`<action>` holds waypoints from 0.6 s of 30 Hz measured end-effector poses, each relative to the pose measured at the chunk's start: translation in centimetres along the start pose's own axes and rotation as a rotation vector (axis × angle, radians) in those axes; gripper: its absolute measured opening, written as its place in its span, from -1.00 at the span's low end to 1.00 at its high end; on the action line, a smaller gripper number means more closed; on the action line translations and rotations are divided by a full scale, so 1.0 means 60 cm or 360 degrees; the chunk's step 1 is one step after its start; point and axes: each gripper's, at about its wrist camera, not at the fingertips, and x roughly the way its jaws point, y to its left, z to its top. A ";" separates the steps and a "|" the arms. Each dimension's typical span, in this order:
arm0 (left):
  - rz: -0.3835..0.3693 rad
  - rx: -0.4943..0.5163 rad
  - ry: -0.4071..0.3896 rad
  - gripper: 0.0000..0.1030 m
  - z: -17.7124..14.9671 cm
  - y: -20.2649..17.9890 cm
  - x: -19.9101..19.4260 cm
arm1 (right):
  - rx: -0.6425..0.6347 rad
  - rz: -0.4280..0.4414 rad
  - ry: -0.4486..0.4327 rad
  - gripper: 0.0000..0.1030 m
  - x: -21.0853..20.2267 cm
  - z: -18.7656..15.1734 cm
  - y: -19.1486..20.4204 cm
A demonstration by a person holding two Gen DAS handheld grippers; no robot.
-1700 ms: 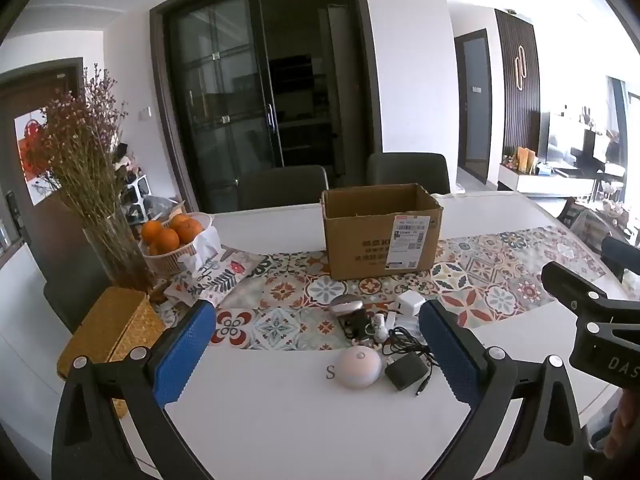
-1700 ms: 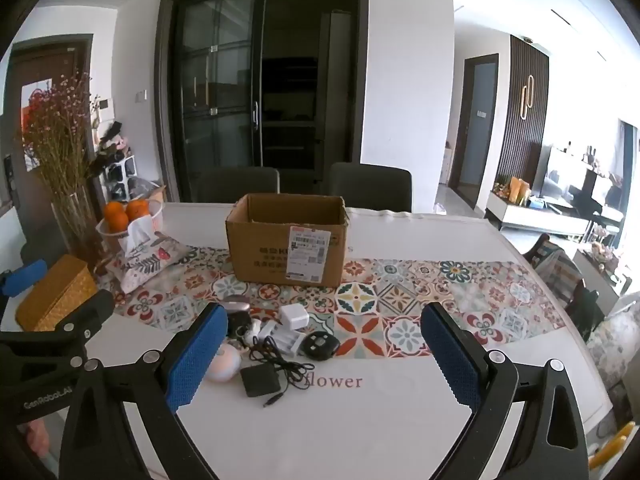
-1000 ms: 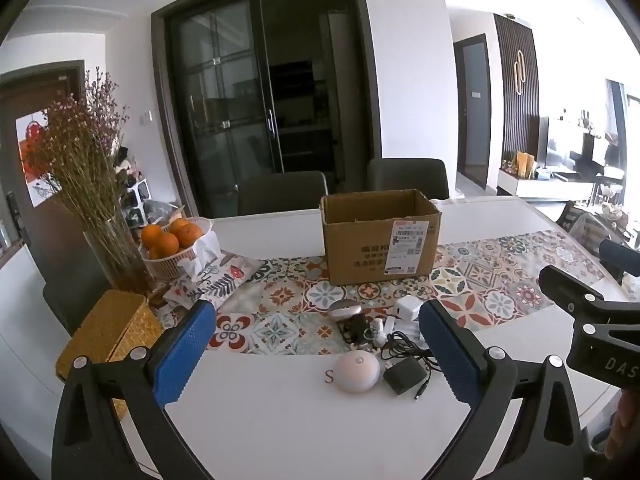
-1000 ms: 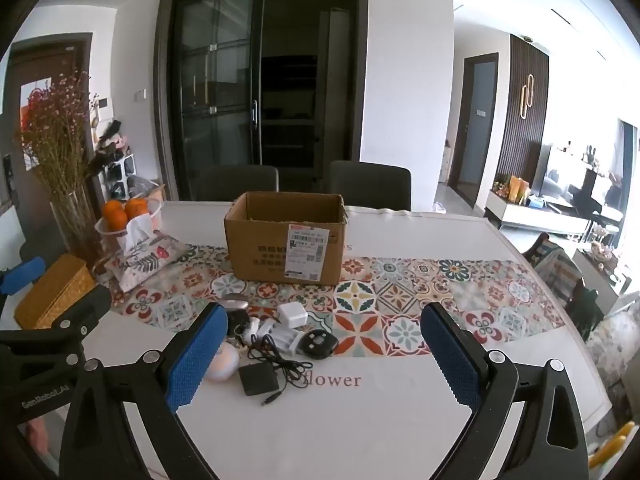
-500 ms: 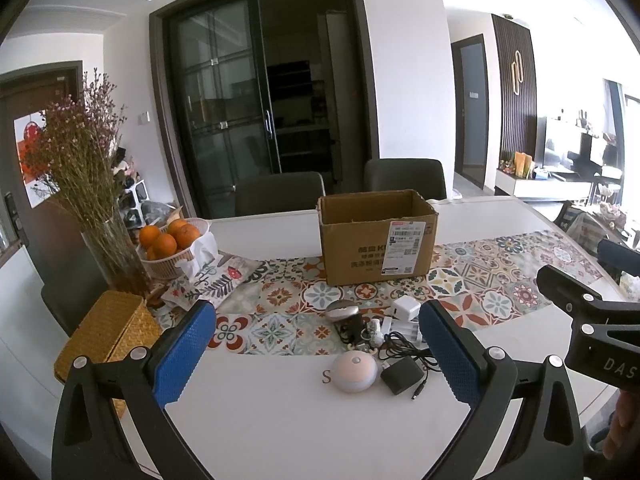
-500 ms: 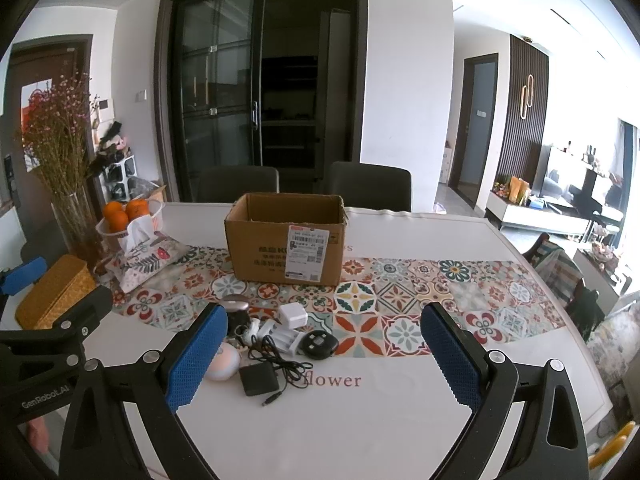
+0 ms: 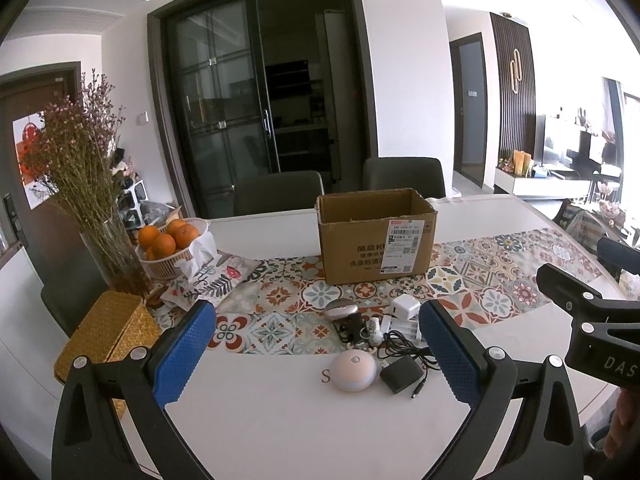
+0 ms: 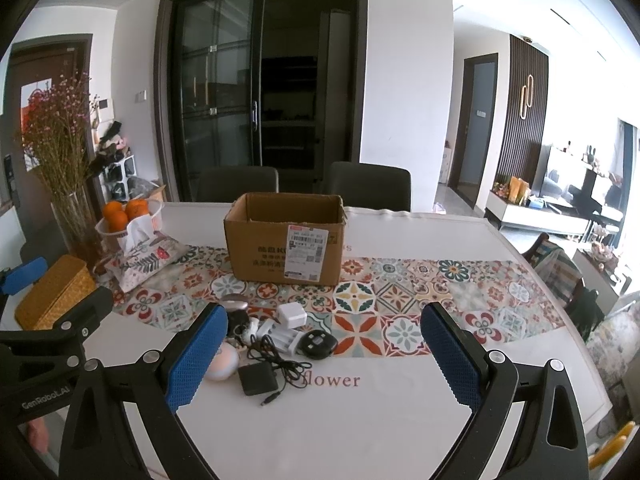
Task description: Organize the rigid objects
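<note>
**Small gadgets wait in a pile by the box**

Small gadgets sit in a little pile on the white table point(image 8: 400, 420), in front of your two grippers. You hold your left gripper point(image 7: 318, 354) with its blue pads far apart, and nothing is between them. Your right gripper point(image 8: 322, 354) is spread wide too, and it holds nothing.

From your left wrist view, the pile is at about 1 o'clock. A round pinkish puck point(image 7: 353, 370) lies closest to you. Just beside it, at 3 o'clock, is a black adapter point(image 7: 401, 374) with a thin black cable point(image 7: 404, 344) curling behind it. A white cube plug point(image 7: 405, 307) sits farther back, at the edge of the tile-pattern runner point(image 7: 480, 276).

From your right wrist view, a black round disc point(image 8: 318, 343) lies near the white cube plug, at 5 o'clock from it.

Behind the pile, at 12 o'clock, a cardboard box point(image 8: 285, 240) stands open at the top on the runner. Far off at 10 o'clock you can see a bowl of oranges point(image 7: 170, 246) and a yellow woven box point(image 7: 104, 336).
</note>
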 end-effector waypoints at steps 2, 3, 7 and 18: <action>-0.0003 -0.0001 0.0000 1.00 0.000 0.000 0.000 | -0.0005 -0.0002 -0.0003 0.89 0.001 -0.001 0.001; -0.0003 -0.0001 0.0001 1.00 0.000 0.000 0.000 | -0.0005 -0.0003 -0.0004 0.89 0.001 -0.001 0.001; -0.0001 0.0000 0.0000 1.00 -0.001 -0.001 0.000 | -0.0006 -0.0005 -0.0005 0.89 0.001 -0.001 -0.002; -0.0003 -0.0001 0.0001 1.00 0.000 -0.003 0.000 | -0.0007 -0.0004 -0.0007 0.89 0.001 -0.002 0.000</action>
